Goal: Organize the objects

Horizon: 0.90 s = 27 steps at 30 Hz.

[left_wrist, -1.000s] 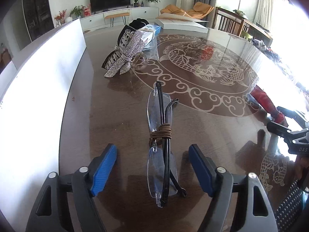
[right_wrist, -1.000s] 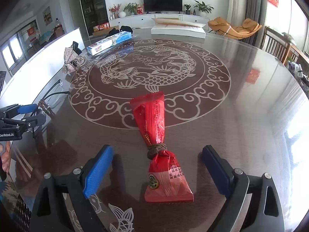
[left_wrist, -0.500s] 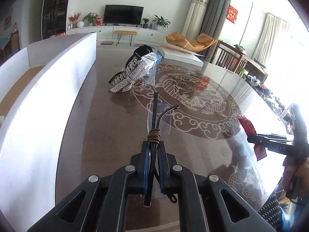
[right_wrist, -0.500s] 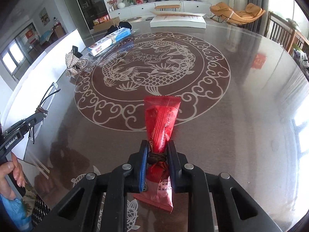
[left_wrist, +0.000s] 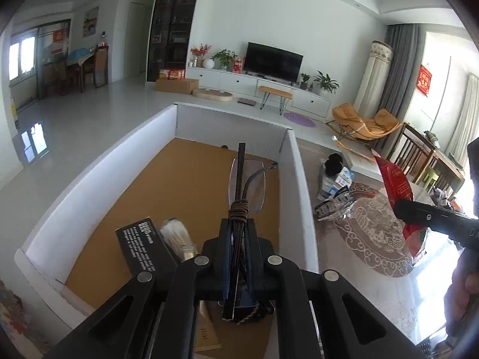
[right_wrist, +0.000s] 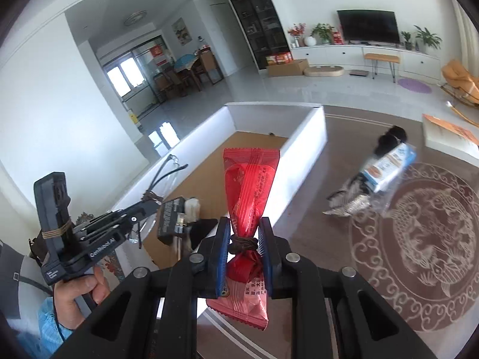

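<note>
Left wrist: the left gripper [left_wrist: 238, 257] clamps folded glasses [left_wrist: 246, 185] above the white box [left_wrist: 302, 197]; it should lower before letting go. Right wrist: the right gripper [right_wrist: 244, 257] pinches a red packet [right_wrist: 250, 191] near the box wall, which it must clear.
</note>
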Available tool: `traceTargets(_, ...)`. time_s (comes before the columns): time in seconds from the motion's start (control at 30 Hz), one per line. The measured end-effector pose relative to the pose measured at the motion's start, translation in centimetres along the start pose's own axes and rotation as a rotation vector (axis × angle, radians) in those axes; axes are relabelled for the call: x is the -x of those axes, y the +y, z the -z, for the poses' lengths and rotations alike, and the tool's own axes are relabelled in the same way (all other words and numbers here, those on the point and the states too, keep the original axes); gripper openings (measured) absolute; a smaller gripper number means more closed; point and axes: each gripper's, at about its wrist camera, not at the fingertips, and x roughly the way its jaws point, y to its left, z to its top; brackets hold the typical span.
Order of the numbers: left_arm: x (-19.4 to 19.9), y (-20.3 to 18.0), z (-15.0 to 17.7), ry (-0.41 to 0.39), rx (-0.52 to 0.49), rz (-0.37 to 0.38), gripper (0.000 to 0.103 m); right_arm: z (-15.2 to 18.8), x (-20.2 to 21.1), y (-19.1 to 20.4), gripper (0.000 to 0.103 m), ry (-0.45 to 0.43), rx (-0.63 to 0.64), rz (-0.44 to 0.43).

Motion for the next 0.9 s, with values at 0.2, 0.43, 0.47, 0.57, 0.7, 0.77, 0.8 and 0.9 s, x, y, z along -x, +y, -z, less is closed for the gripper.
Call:
traceTargets(0.2, -3.2, 5.2, 1.3, 0.093, 0.070, -0.159, 0.013, -2.0, -9.2, 4.7, 0.022, 0.108, 0.048, -0.045)
traceTargets(0.43, -3.0, 4.0, 2.8, 0.045, 0.079, -0.194, 0.072, -0.4, -10.3, 3.7, 0.065, 0.128, 0.038, -0.078)
traceTargets(0.47, -2.5, 3.2, 2.8, 0.027, 0.070, -0.189, 0.072, 0.0, -9.1, 3.1, 0.071, 0.096, 0.051, -0.057)
traceTargets(0.57, -0.7, -0.3, 2.8, -0.027, 0.038, -0.139, 0.072, 1.8, -4.6, 0.1, 0.088, -0.028, 0.092, 0.067)
traceTargets(0.7, 2.1, -8.2, 4.4, -0.087, -0.034, 0.034, 0.079, 7.3, -0.3, -7.7, 0.099, -0.059, 0.097, 0.321)
traceTargets(0.77, 2.8, -12.8, 6.2, -0.091, -0.074, 0.150, 0.095, 10.6, 1.3, -12.8, 0.099, -0.003, 0.063, 0.451)
traceTargets(0.8, 2.8, -15.2, 7.2, -0.076, -0.096, 0.215, 0.102, 12.1, 2.1, -15.3, 0.099, 0.031, 0.040, 0.514)
traceTargets(0.9, 0.9, -21.6, 10.5, 0.047, -0.179, 0.372, 0.103, 16.0, 5.6, -21.9, 0.099, 0.082, -0.077, 0.635)
